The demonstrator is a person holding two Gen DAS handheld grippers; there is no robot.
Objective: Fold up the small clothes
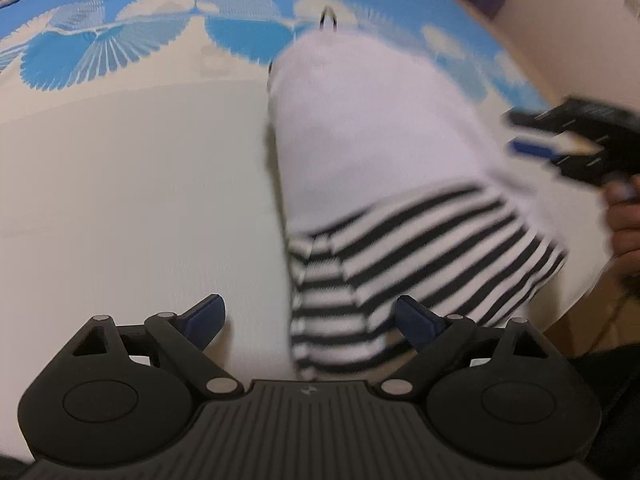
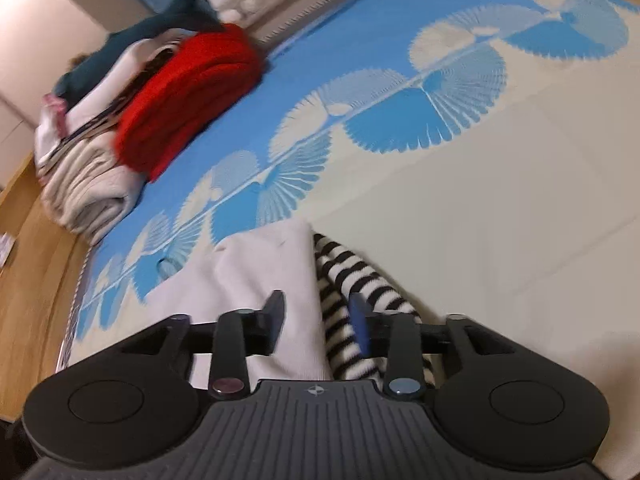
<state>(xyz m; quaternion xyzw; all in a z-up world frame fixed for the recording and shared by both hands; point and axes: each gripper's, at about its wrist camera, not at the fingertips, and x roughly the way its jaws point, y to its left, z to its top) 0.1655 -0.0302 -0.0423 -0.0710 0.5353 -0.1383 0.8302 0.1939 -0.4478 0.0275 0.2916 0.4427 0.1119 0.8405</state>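
A small white garment (image 1: 372,128) with black-and-white striped sleeves (image 1: 404,248) lies folded on a cream and blue patterned mat (image 1: 132,184). My left gripper (image 1: 310,318) is open just above the garment's near striped end, holding nothing. My right gripper (image 2: 318,318) is open over the same garment (image 2: 256,276), with white cloth and a striped sleeve (image 2: 352,280) between its fingers. The right gripper also shows in the left wrist view (image 1: 576,140), at the garment's right edge.
A stack of folded clothes (image 2: 100,160) with a red piece (image 2: 192,96) on top sits at the mat's far left. Wooden floor (image 2: 28,280) borders the mat. A small metal hook (image 1: 329,18) lies beyond the garment. A wall (image 1: 560,20) stands to the right.
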